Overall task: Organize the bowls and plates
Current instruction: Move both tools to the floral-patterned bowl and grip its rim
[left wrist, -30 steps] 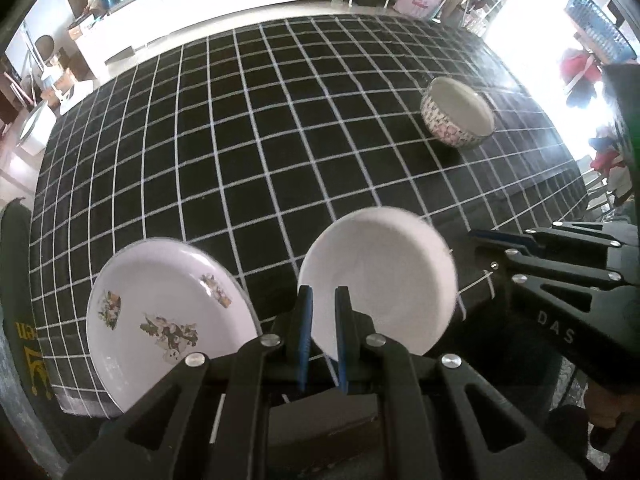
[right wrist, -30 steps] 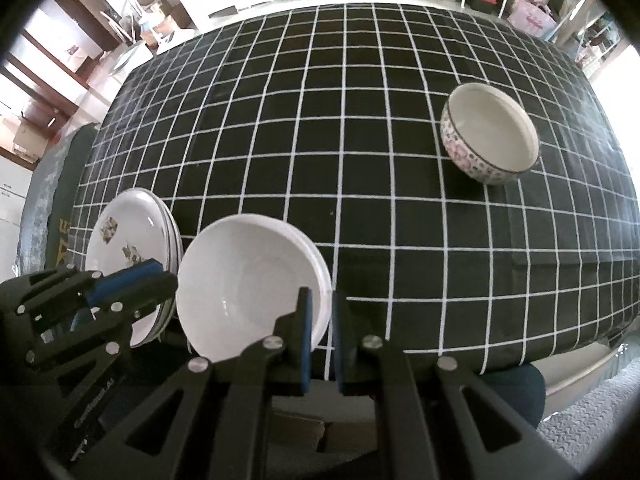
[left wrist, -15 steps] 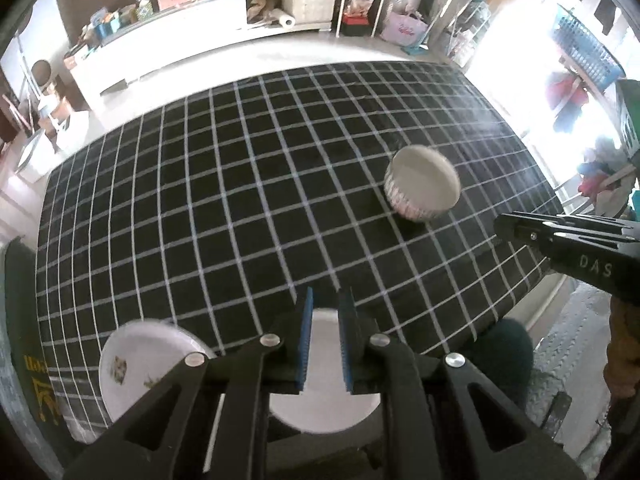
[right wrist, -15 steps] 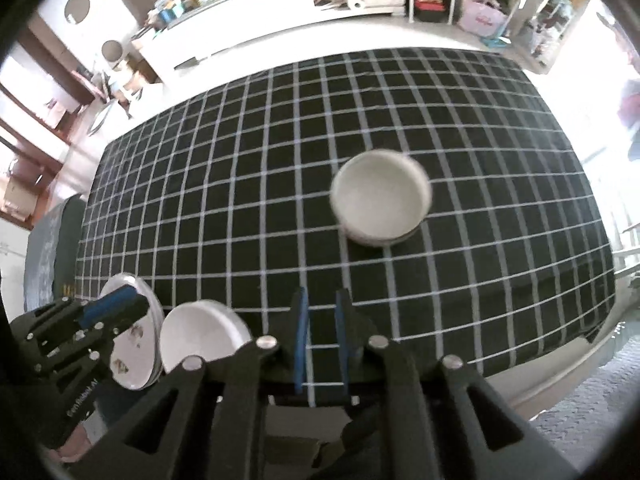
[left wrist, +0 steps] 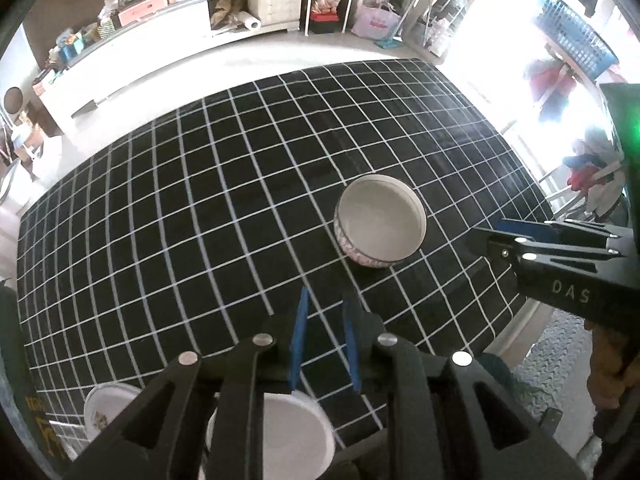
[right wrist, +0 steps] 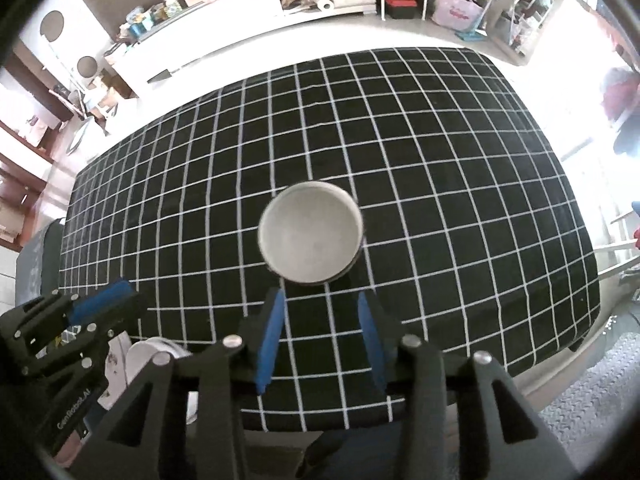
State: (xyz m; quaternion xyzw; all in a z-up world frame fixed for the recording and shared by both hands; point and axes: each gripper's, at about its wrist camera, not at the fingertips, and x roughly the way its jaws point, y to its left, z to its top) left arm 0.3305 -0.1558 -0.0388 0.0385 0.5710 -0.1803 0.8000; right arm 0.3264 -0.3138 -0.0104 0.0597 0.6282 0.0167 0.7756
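- Black-and-white checked cloth is seen over the desk [right wrist: 460,184], with the patterned bowl [right wrist: 310,232] set near its middle.
- That bowl is lined up dead ahead of the right gripper [right wrist: 322,340], just beyond the blue fingers [right wrist: 272,336]; from the left gripper [left wrist: 324,340] it is offset ahead and to the right.
- Right fingers are spread wide, nothing held, nothing touched.
- Left fingers are parted only narrowly, also empty.
- White plate [left wrist: 296,432] and flowered plate [left wrist: 106,408] are glimpsed at the near left edge, well apart from the bowl.
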